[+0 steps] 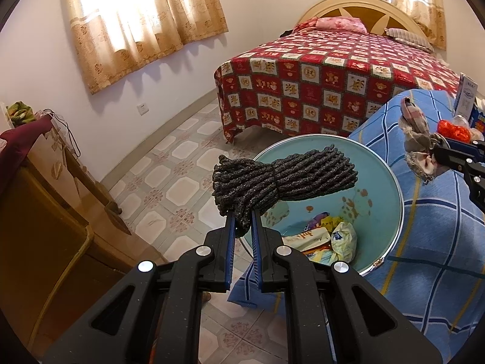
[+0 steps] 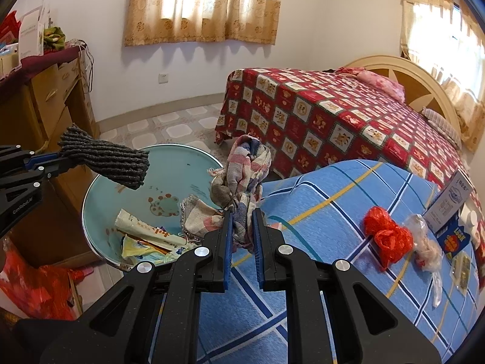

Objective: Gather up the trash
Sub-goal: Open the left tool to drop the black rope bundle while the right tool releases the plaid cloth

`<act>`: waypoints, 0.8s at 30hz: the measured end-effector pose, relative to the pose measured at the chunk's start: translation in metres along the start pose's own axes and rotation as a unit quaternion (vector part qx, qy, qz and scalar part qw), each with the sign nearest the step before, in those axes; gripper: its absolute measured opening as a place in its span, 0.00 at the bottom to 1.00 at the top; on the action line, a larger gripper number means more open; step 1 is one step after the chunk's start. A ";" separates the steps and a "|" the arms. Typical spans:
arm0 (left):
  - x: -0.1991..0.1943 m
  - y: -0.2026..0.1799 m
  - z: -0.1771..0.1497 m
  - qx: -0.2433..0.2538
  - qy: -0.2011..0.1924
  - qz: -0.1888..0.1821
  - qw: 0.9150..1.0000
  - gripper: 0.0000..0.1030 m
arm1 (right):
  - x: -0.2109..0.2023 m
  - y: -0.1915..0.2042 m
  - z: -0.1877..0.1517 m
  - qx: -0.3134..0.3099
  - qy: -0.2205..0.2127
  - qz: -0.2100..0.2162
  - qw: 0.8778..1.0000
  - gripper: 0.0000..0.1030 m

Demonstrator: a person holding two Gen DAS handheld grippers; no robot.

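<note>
Left gripper (image 1: pixel 243 216) clamps dark rope bundle (image 1: pixel 283 177) above basin (image 1: pixel 391 182) (right gripper (image 2: pixel 243 216) pinches plaid rag (image 2: pixel 242 179))

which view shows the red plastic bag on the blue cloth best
Right wrist view: the red plastic bag lies whole and unblocked. The left wrist view catches only a small part at its edge.

home bedroom | made bed (image 1: pixel 333 85) | curtains (image 2: pixel 203 6) | wooden dresser (image 2: pixel 45 103)
</note>
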State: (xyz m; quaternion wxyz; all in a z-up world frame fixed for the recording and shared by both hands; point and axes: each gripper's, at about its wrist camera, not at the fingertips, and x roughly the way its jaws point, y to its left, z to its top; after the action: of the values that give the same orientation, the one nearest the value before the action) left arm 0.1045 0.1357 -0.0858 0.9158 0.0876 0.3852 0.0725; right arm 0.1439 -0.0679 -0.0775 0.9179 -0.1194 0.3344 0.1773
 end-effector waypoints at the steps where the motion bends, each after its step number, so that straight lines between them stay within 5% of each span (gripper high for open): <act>1: 0.000 0.001 0.000 0.000 0.001 0.001 1.000 0.10 | 0.001 0.001 0.001 -0.002 0.000 0.000 1.000 0.13; 24: 0.008 0.012 -0.003 -0.010 0.010 0.017 1.000 0.10 | 0.013 0.014 0.008 -0.016 0.006 0.007 1.000 0.13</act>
State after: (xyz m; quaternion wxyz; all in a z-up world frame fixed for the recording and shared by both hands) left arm 0.1067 0.1496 -0.0909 0.9114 0.0845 0.3919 0.0929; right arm 0.1526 -0.0495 -0.0814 0.9127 -0.1330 0.3374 0.1885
